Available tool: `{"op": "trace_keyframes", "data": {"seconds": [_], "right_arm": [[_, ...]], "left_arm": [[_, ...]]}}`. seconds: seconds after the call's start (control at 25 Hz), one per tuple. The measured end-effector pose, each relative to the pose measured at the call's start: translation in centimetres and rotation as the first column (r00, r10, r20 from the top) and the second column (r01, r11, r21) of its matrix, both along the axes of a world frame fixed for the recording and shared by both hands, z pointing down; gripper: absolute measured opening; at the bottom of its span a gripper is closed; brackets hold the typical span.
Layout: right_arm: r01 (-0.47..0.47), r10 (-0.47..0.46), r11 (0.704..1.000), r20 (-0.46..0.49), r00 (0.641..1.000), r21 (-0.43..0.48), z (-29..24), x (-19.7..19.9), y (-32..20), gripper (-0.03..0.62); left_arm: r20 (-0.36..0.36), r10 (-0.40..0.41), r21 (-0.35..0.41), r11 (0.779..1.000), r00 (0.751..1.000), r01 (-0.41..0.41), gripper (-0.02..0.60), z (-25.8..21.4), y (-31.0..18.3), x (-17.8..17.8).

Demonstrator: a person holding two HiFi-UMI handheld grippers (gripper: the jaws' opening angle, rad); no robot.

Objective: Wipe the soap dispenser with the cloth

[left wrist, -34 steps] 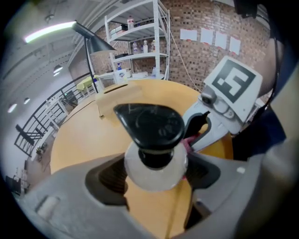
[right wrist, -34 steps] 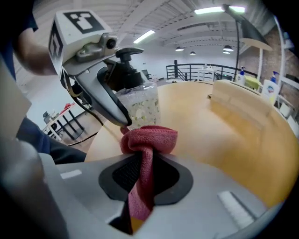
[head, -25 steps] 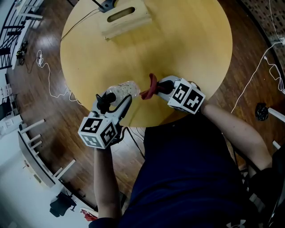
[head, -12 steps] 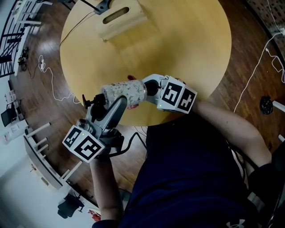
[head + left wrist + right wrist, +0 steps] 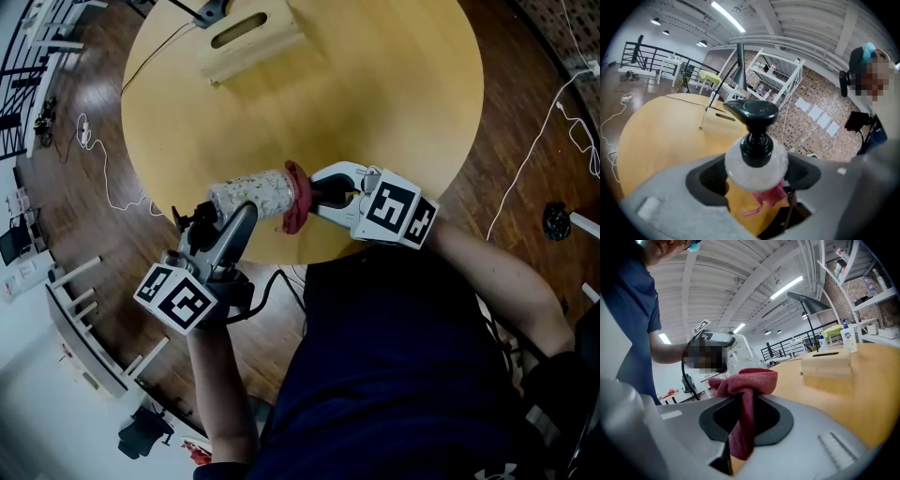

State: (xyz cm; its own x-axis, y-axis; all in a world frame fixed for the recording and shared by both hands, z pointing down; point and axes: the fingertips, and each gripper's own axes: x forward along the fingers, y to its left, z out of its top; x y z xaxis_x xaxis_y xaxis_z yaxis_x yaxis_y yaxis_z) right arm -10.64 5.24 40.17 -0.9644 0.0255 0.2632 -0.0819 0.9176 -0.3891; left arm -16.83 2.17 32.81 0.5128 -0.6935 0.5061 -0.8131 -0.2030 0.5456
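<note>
Soap dispenser (image 5: 255, 193) lying sideways at frame centre, clamped near its pump by left gripper (image 5: 228, 214), red cloth (image 5: 296, 197) pinched in right gripper (image 5: 323, 194), against the bottle's base, above round table (image 5: 375, 94)

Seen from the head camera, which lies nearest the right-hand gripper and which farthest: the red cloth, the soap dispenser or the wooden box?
1. The red cloth: pinched by the right gripper.
2. The soap dispenser: just left of the cloth, held by the left gripper.
3. The wooden box: across the table, at its far edge.
</note>
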Motion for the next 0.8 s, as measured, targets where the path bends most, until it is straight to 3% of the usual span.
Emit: {"op": "trace_keyframes", "data": {"seconds": [0.12,0.32,0.52,0.6,0.68,0.76,0.8], "right_arm": [[-0.043,0.043,0.999,0.006,0.999,-0.005,-0.1,0.3,-1.7,0.066],[-0.069,0.069,0.997,0.000,0.998,-0.045,0.7,0.2,-2.6,0.066],[0.006,-0.008,0.995,-0.026,1.000,-0.099,2.6,-0.8,0.2,0.066],[0.025,-0.030,0.995,-0.056,0.998,-0.092,3.6,-0.5,1.2,0.066],[-0.013,0.004,0.996,-0.105,0.994,-0.093,4.5,0.4,0.8,0.066],[-0.094,0.077,0.992,-0.183,0.980,-0.086,5.4,2.1,-0.8,0.066],[-0.149,0.127,0.986,-0.237,0.963,-0.076,5.9,3.3,-1.9,0.066]], "left_arm": [[-0.014,0.001,0.002,1.000,1.000,-0.001,0.359,-0.6,0.5,0.3],[-0.105,-0.006,0.020,1.000,0.994,0.008,0.359,-2.2,1.5,2.6],[-0.121,-0.032,0.043,0.998,0.992,0.037,0.359,-1.9,1.2,2.9],[-0.077,-0.049,0.037,0.998,0.996,0.052,0.359,-0.5,1.0,2.1],[0.018,-0.073,0.039,0.997,0.997,0.072,0.359,1.6,0.7,0.5],[0.164,-0.078,0.042,0.997,0.983,0.072,0.359,4.1,0.9,-1.1],[0.253,-0.066,0.032,0.998,0.965,0.060,0.359,5.4,1.0,-1.8]]}}
